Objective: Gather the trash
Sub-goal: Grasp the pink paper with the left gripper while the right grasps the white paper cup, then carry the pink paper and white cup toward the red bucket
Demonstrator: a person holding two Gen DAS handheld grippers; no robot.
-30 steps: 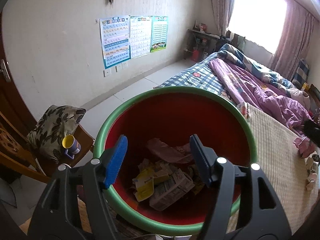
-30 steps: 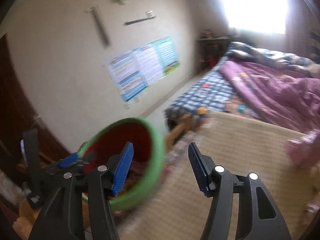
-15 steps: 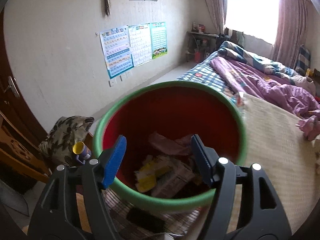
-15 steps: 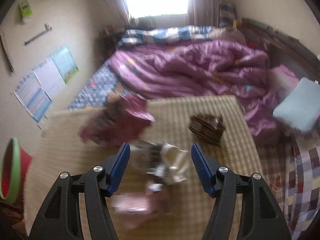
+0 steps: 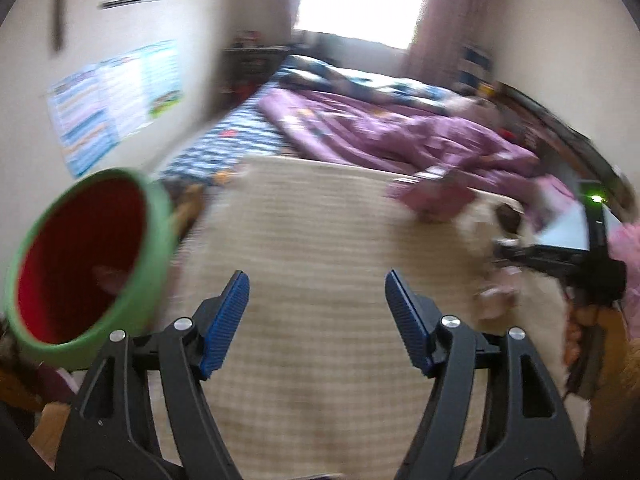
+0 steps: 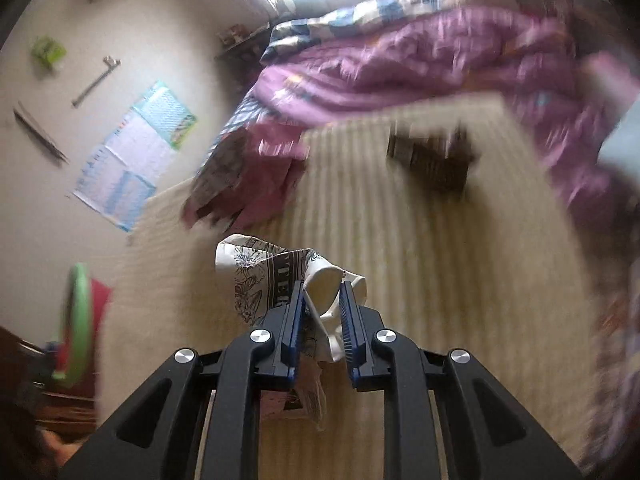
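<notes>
My right gripper (image 6: 322, 314) points down at the straw mat (image 6: 400, 240), and its jaws are closing on a crumpled white wrapper with black print (image 6: 260, 276). The blue pads (image 6: 297, 320) press on the wrapper from both sides. My left gripper (image 5: 316, 312) hovers over the same mat (image 5: 320, 220), its jaws opening with nothing between them. The red bucket with a green rim (image 5: 154, 248) stands tilted at the left of the left wrist view and shows as a sliver (image 6: 76, 312) at the left of the right wrist view.
A pink wrapper (image 6: 256, 176) and a dark brown packet (image 6: 432, 156) lie further up the mat. A purple quilt (image 5: 400, 132) covers the bed behind. The black frame of the right-hand tool (image 5: 560, 266) shows blurred at the right edge, with small scraps (image 5: 494, 292) beside it.
The left view swung off the bucket's inside to the mat, with the bucket now at the left. The right gripper dropped onto the white wrapper and closed on it.
</notes>
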